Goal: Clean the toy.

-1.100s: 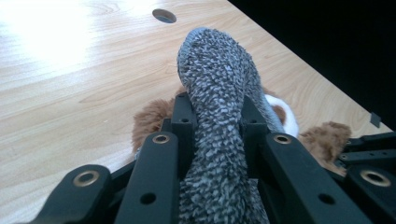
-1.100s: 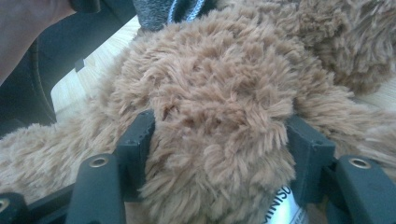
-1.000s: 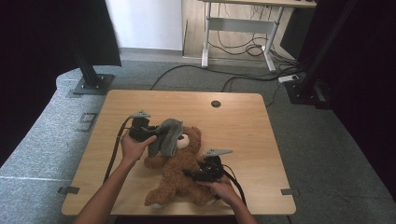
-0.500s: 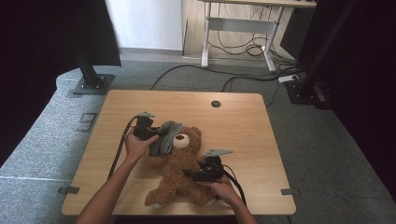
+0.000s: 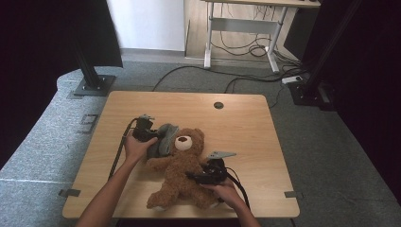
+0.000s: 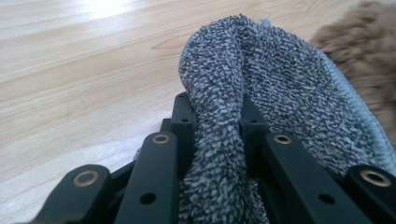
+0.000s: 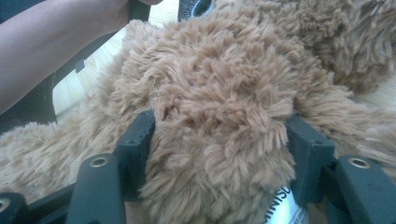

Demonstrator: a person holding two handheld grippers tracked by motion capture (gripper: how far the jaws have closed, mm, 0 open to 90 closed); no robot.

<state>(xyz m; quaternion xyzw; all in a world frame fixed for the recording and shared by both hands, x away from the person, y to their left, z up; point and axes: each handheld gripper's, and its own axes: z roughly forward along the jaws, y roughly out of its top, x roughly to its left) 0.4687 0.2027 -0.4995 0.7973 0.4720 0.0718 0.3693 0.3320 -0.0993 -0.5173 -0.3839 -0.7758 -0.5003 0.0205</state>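
Observation:
A brown teddy bear (image 5: 182, 168) lies on its back on the wooden table (image 5: 236, 123), head toward the far side. A grey fluffy cloth (image 5: 162, 139) rests against the left side of its head. My left gripper (image 5: 152, 138) is shut on this cloth (image 6: 219, 126), which bulges up between the jaws, with brown fur (image 6: 364, 42) at the right edge. My right gripper (image 5: 195, 177) is at the bear's lower body, its jaws closed around a thick fold of the bear's fur (image 7: 219, 140). A white label (image 7: 280, 210) shows under that fold.
The person's left forearm (image 7: 51, 42) crosses above the bear. Cables trail from both grippers toward the near edge. A round grommet hole (image 5: 218, 105) sits at the table's far middle. Black stand bases (image 5: 92, 86) and floor cables lie beyond the table.
My left gripper has moved down and a little toward the bear's head with the cloth in it. The right gripper has stayed where it was on the bear.

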